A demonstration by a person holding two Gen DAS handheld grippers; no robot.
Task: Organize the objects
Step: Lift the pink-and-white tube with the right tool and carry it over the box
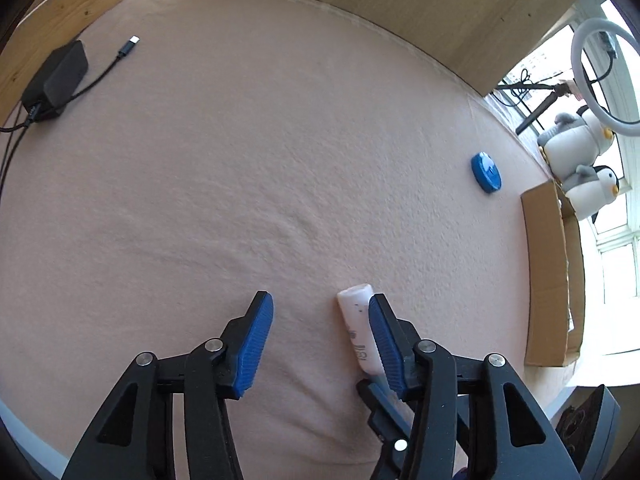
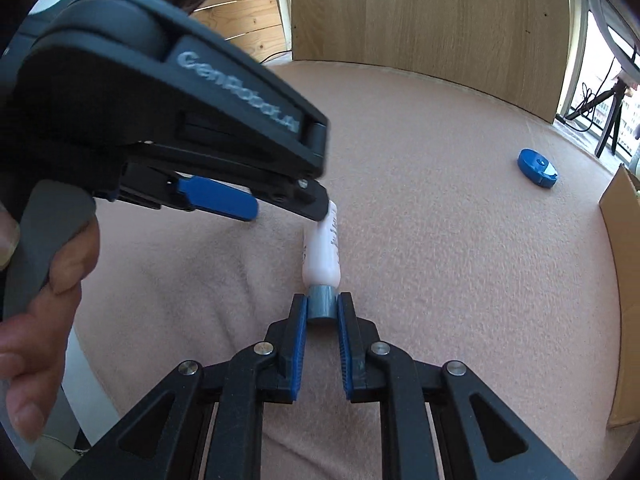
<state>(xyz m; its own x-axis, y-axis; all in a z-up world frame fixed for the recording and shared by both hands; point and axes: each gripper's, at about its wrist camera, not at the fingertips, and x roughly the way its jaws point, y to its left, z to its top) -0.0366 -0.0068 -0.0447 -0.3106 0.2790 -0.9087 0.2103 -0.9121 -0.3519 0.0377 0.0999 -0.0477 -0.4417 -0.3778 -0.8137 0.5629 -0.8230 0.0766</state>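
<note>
Right hand-held gripper (image 2: 322, 314) clamps the grey cap (image 2: 321, 306) of a white tube (image 2: 323, 248) lying on the pink blanket (image 2: 440, 220). At the tube's far end, the left hand-held gripper (image 1: 320, 328) is spread wide, one pad touching it. Farther right sit a blue disc (image 2: 537, 168) and cardboard box (image 1: 552, 280).

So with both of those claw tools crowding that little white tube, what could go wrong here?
The right gripper pinches only the grey cap of the white tube, so the cap might twist off or the tube could swing and slip. The left gripper is open, with one of its jaws against the tube; it may push the tube sideways. The blue round case and cardboard box lie well off.
</note>
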